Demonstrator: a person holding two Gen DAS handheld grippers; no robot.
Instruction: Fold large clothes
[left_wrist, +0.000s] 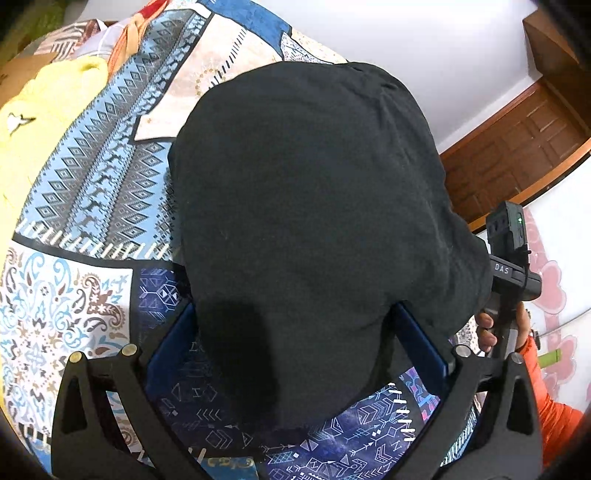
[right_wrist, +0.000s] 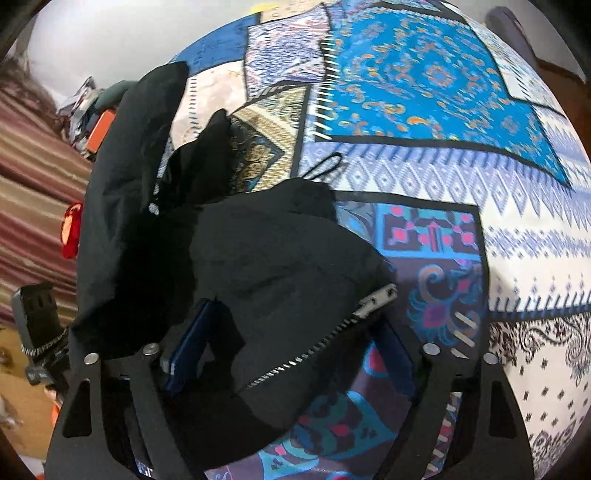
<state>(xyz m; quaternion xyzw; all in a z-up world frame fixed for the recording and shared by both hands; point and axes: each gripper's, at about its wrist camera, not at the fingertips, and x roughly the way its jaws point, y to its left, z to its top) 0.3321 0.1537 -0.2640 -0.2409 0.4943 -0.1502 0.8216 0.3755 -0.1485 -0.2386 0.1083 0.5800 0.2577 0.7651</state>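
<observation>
Black zip jacket (right_wrist: 280, 280), on patchwork bedspread (right_wrist: 461, 184): bunched between the spread fingers of both the left hand-held gripper (left_wrist: 295, 339) and the right hand-held gripper (right_wrist: 291, 332), neither apparently clamping, positioned for folding.

Home bedroom: patchwork bedspread (right_wrist: 424, 92), wooden door (left_wrist: 517, 147), strewn clothes (left_wrist: 55, 99).

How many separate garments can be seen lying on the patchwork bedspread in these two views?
2: a black zip-up garment spread mid-bed across the patterned patchwork bedspread, with both grippers at its near edge, and a yellow garment at the far left edge. More may be hidden in the blurred pile beyond.
</observation>
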